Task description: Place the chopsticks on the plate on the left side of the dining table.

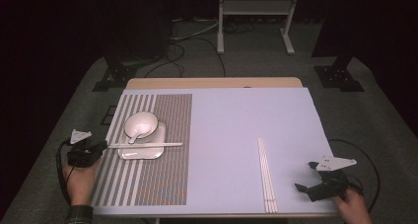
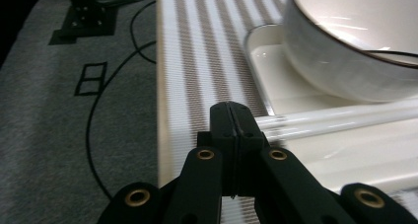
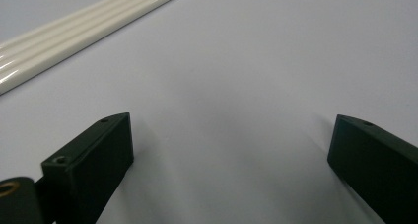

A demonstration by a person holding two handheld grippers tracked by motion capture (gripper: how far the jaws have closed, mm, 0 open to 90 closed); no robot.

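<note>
High view: left gripper (image 1: 101, 146) sits at the near-left table edge, jaws pinched fully together on the near tips of a pair of long white glossy chopsticks (image 1: 145, 145). In the left gripper view the closed jaws of that gripper (image 2: 231, 116) meet with no gap showing, and the chopsticks (image 2: 340, 119) run out from the jaw tips to the right; whether the pads really clamp the tips or just butt against them I can't tell, the jaw bodies cover the contact. Beyond the jaws the pair lies across the front part of a square white ceramic plate (image 1: 140, 153), apparently resting on its rim, which would suit a table-setting position. Just past the chopsticks, a round white ceramic bowl (image 1: 141, 124) with a white spoon (image 1: 135, 134) in it stands on the far part of the same plate; the bowl is cut off by the frame edge in the left gripper view. Plate sits on a brown-and-white striped woven placemat (image 1: 172, 135), on the pale blue table cover (image 1: 246, 115). Right gripper (image 1: 306, 175) is well apart at the near-right corner, jaws spread wide, nothing between them, likely parked. Ahead-left of it lies a second set of white chopsticks (image 1: 266, 174), untouched; exact count hard to make out.
</note>
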